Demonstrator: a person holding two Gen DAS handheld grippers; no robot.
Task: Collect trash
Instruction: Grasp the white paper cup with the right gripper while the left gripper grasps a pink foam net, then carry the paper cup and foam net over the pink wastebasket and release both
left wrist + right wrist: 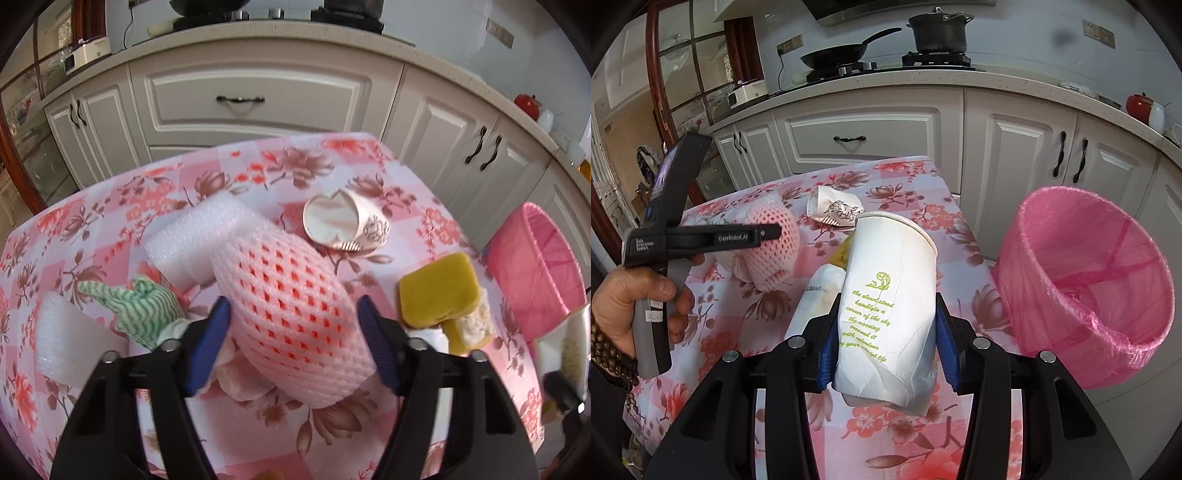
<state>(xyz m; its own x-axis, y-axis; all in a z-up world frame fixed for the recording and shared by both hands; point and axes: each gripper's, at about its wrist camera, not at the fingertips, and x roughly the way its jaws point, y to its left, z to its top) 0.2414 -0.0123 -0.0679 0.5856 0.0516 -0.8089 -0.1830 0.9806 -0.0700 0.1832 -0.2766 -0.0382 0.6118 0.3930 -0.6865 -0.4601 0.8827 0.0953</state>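
My left gripper [293,314] is open with its blue pads on either side of a pink foam fruit net [291,314], close to it but not squeezing. The net also shows in the right wrist view [772,251] under the left gripper body [701,238]. My right gripper [884,328] is shut on a crumpled white paper cup with green print [886,314], held above the table. A bin lined with a pink bag [1086,288] stands on the floor right of the table; it shows in the left wrist view [535,266] too.
On the floral tablecloth [258,173] lie white foam sheets [199,236], a green striped cloth [144,314], a crushed patterned paper cup [347,221], a yellow sponge [439,295] and a white wrapper [816,295]. White kitchen cabinets [864,136] stand beyond.
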